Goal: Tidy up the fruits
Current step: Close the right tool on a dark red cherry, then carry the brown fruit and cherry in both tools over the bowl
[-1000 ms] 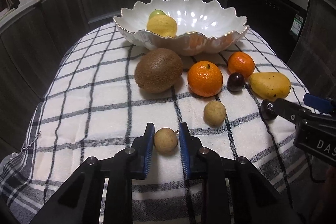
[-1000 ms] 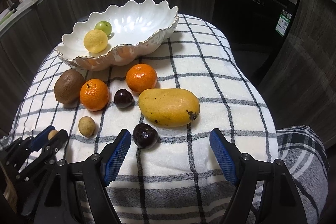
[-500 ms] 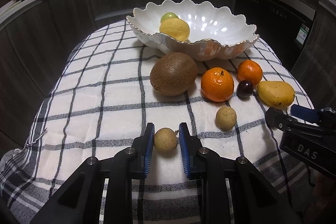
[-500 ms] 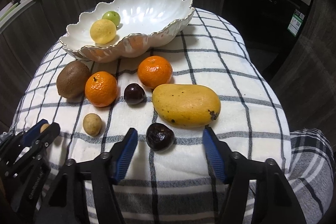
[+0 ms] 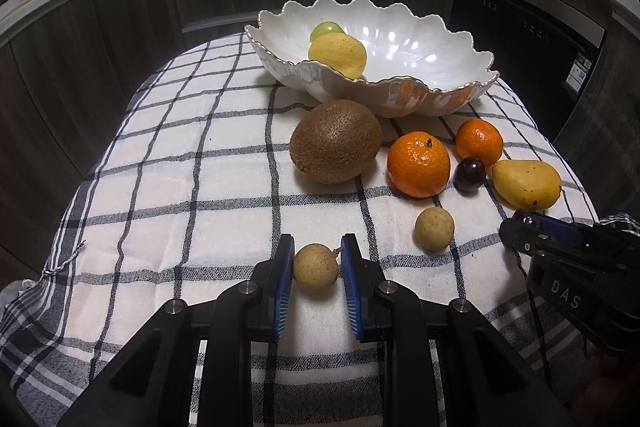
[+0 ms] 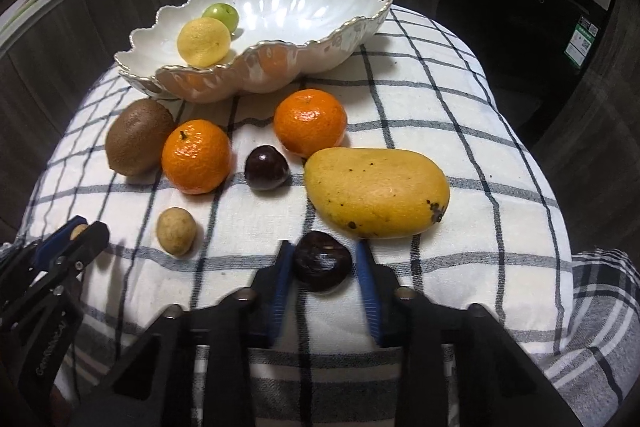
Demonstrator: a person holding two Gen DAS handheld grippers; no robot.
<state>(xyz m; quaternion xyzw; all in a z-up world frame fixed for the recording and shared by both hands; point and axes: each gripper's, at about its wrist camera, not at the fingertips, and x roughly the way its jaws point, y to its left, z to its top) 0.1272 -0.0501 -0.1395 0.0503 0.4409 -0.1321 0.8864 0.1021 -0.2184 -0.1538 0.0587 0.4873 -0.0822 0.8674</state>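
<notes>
Gripping tan longan in left claw, right claw clamping dark fruit

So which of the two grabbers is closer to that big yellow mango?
Right. The right gripper sits just in front of the mango, clamped on a dark fruit; the left gripper is across the cloth, holding a small tan fruit.

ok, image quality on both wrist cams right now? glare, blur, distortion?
Left wrist view: sharp, with strong barrel distortion that bends the counter edge; bright specular spots inside the white bowl; dark corners. Right wrist view: same fisheye bend and vignette; glare streaks on the bowl, gloss on the orange; the right gripper fingers look smeared by motion, the dark fruit between them soft.
</notes>
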